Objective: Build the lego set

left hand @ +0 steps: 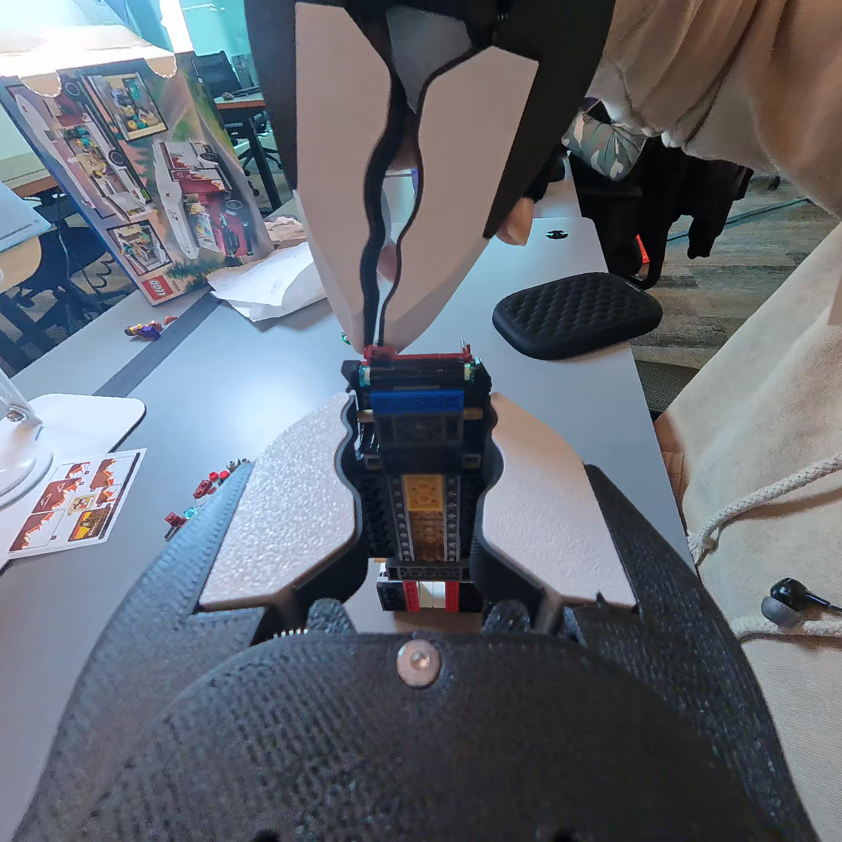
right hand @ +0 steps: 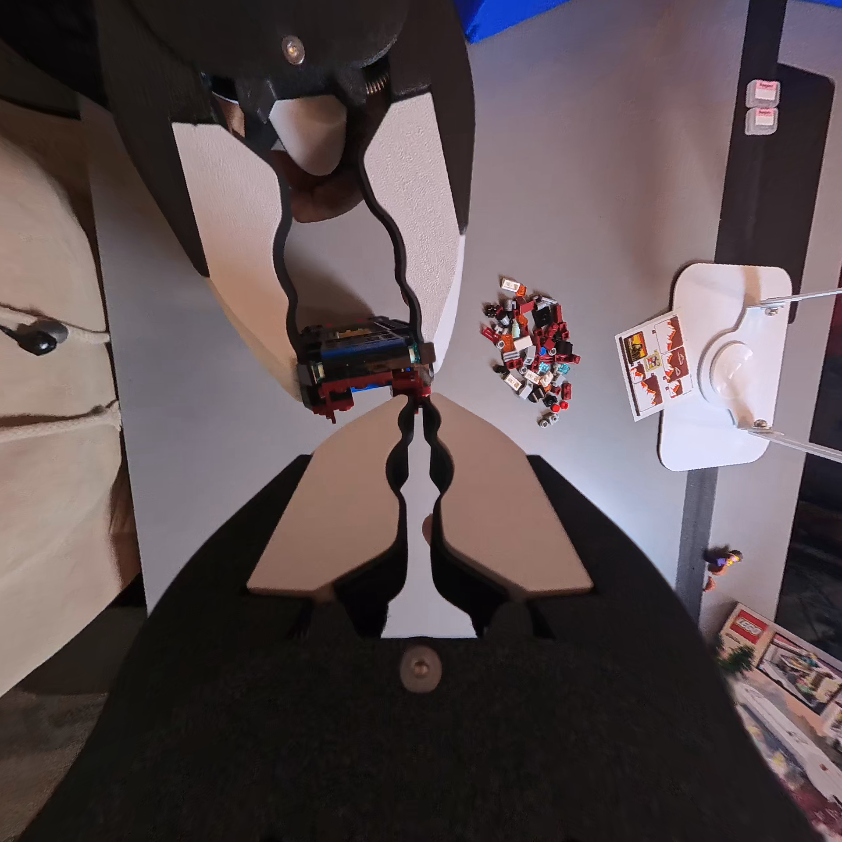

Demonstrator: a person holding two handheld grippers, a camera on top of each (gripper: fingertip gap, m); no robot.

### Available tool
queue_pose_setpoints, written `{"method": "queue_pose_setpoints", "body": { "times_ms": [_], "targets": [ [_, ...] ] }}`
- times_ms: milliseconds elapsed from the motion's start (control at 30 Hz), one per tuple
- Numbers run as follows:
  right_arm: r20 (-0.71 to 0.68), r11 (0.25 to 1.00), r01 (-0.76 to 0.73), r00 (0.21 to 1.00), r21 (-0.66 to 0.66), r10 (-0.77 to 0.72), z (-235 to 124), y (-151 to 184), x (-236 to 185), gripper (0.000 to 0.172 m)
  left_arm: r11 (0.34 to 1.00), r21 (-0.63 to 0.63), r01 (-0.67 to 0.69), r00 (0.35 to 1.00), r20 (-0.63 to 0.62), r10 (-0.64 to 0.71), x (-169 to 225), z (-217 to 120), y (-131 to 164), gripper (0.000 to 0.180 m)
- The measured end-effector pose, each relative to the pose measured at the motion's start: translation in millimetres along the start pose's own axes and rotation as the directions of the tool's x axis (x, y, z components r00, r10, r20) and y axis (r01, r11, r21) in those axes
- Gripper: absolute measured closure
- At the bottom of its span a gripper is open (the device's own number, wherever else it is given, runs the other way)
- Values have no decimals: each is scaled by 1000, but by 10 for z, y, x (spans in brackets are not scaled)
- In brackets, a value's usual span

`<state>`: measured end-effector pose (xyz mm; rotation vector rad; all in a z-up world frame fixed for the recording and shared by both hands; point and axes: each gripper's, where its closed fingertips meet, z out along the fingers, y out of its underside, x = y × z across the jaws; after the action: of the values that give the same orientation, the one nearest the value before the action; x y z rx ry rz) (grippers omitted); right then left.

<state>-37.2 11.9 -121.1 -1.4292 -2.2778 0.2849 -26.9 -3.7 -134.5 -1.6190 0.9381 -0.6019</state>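
Note:
My left gripper (left hand: 419,401) is shut on a brick-built vehicle model (left hand: 417,428), black with a blue plate and red trim, and holds it above the grey table (left hand: 237,364). Its pads press on the model's two sides. My right gripper (right hand: 417,403) is shut, with its tips pinching a small red piece (right hand: 410,382) at one front corner of the model (right hand: 355,351). In the left wrist view the right gripper (left hand: 376,344) comes down from above onto that red piece (left hand: 378,351). The left gripper (right hand: 360,364) shows from above in the right wrist view.
A pile of loose small bricks (right hand: 531,348), a sticker sheet (right hand: 654,364) and a white lamp base (right hand: 724,364) lie beside the grippers. A printed set box (left hand: 136,182), a white paper bag (left hand: 269,287) and a black wrist pad (left hand: 576,314) lie farther off. A person in beige clothing (left hand: 752,501) is near the table edge. My two grippers' fingertips are within a few centimetres of each other.

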Motion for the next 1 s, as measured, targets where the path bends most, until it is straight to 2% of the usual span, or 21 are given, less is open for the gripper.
{"method": "queue_pose_setpoints", "body": {
  "times_ms": [400, 767, 1000],
  "targets": [
    [65, 984, 68, 996, -166, -58, -58, 76, -42, 168, 1000, -6, -11, 998, -63, 10, 75, 78, -30, 128],
    [176, 1000, -3, 984, -10, 4, -49, 12, -94, 161, 1000, 8, 16, 996, -87, -15, 101, 65, -25, 128],
    [179, 993, 40, 982, 111, -60, -38, -23, -92, 165, 1000, 18, 23, 995, -93, -21, 95, 52, -20, 128]
  ]
}}
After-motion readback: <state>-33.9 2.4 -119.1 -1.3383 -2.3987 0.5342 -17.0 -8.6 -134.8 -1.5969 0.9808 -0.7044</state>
